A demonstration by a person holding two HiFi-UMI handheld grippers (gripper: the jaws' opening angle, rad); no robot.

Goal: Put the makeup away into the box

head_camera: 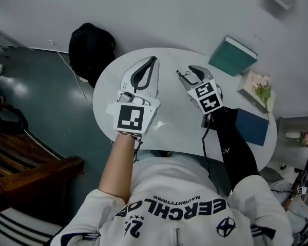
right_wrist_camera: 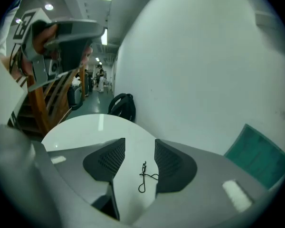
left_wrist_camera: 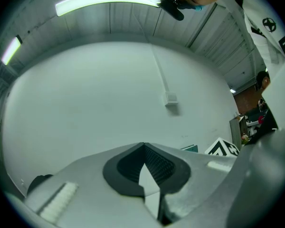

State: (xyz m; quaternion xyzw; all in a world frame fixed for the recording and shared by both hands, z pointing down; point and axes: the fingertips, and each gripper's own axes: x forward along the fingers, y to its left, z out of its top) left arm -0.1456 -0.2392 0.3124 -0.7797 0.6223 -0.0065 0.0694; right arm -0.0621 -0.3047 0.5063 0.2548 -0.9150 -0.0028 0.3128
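R gripper part open, empty. Thin black wire-loop makeup tool lies flat on glossy round white table, seen between its ribbed black rubber pads, not clamped yet. L gripper shut tip-to-tip, holds nothing.

Risks: tool is springy thin wire on a slick top, so pads could close over it w/o biting, or skid it away if approach is shallow.

Likely dest is flat teal rectangular box, well apart at far table edge. Can't tell if it's open.
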